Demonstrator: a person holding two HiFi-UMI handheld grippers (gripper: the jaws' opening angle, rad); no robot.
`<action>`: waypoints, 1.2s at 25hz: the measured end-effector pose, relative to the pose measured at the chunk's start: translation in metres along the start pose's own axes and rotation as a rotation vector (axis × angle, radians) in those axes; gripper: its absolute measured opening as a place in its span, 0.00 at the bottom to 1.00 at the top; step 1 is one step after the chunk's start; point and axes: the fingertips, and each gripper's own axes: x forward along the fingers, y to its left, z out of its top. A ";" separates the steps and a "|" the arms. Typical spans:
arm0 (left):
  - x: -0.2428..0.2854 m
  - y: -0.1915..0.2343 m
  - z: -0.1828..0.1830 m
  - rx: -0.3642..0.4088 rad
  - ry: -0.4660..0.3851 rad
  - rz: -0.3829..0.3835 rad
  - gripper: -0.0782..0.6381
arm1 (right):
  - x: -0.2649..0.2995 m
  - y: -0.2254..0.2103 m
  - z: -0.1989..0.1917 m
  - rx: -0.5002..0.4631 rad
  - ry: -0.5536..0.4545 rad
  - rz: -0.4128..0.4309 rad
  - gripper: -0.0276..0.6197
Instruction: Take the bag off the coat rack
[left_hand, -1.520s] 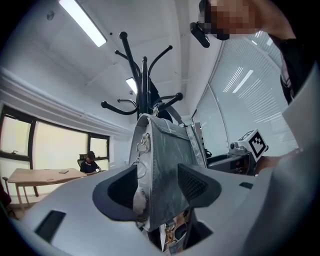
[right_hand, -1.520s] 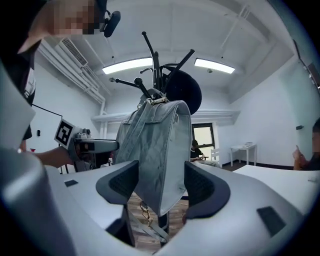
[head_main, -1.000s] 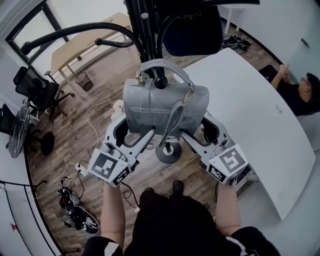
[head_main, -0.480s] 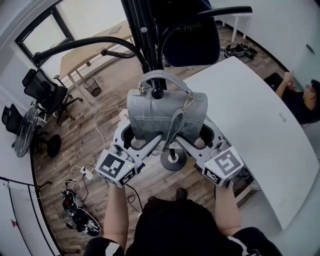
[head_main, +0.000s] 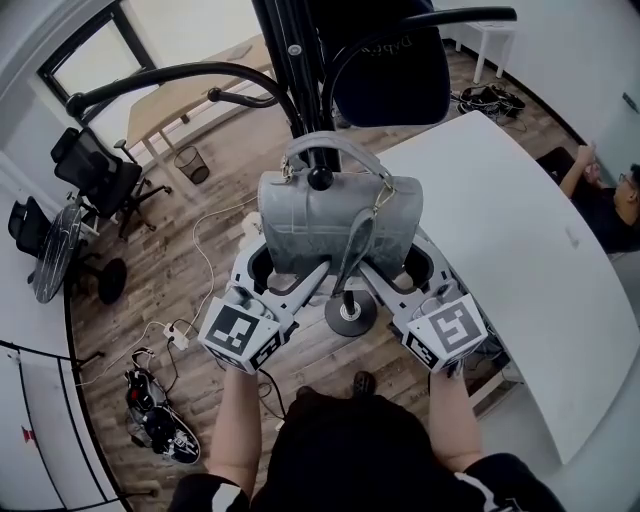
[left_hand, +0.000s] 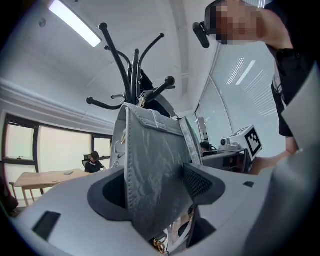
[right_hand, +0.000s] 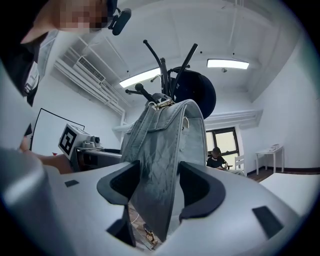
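A grey leather handbag (head_main: 335, 225) hangs by its handle (head_main: 345, 150) from a knobbed hook (head_main: 320, 178) of the black coat rack (head_main: 298, 70). My left gripper (head_main: 285, 270) straddles the bag's lower left end. The bag (left_hand: 150, 165) passes between its wide jaws and leans on the right pad (left_hand: 200, 182), unpinched. My right gripper (head_main: 400, 268) straddles the lower right end. Its jaws are closing with the bag (right_hand: 165, 165) between them, and a gap shows beside the left pad (right_hand: 125, 185). The bag's strap (head_main: 352, 250) dangles in front.
The rack's round base (head_main: 350, 315) stands on the wood floor below the bag. A dark garment (head_main: 390, 60) hangs on another hook. A white table (head_main: 500, 230) lies to the right, with a seated person (head_main: 610, 200) beyond. Office chairs (head_main: 90, 170) and cables (head_main: 150, 420) are at left.
Both grippers have drawn in a little closer under the bag's two ends. The bag hangs from the same hook as before.
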 end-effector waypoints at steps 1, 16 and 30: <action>0.000 0.000 0.000 0.001 0.003 0.004 0.57 | 0.000 0.000 0.000 -0.005 -0.001 -0.003 0.45; -0.008 -0.003 0.003 0.062 0.006 0.060 0.53 | -0.001 0.007 0.002 -0.080 0.025 -0.025 0.41; -0.027 -0.015 0.033 0.138 -0.061 0.107 0.52 | -0.013 0.021 0.032 -0.159 -0.021 -0.010 0.39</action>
